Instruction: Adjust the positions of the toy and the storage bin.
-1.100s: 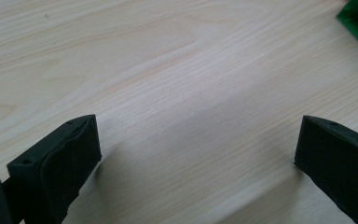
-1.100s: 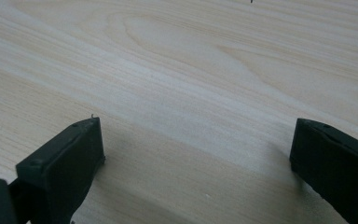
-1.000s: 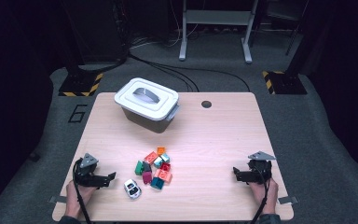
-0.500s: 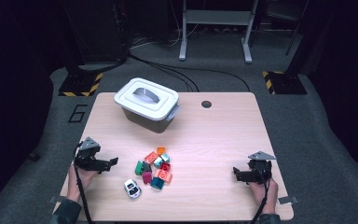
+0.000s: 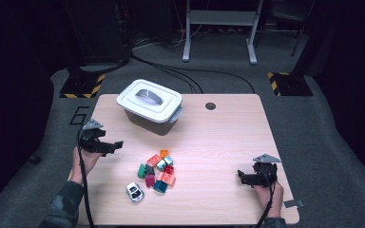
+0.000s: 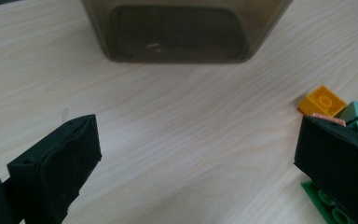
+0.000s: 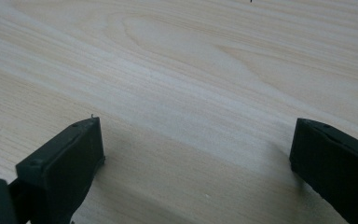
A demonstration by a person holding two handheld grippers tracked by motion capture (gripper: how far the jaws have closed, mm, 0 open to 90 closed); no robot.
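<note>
Near the table's left edge, the left gripper [image 5: 116,144], spread wide and empty, points rightward toward the lidded bin [image 5: 149,105].

The right tongs [image 7: 196,154] stand with their two black jaws wide apart, one rising at the lower left, the other at the lower right. Nothing lies between them. Beneath and beyond them stretches bare pale wood-grain tabletop [image 7: 191,70], with the jaws' soft shadows on it.
</note>
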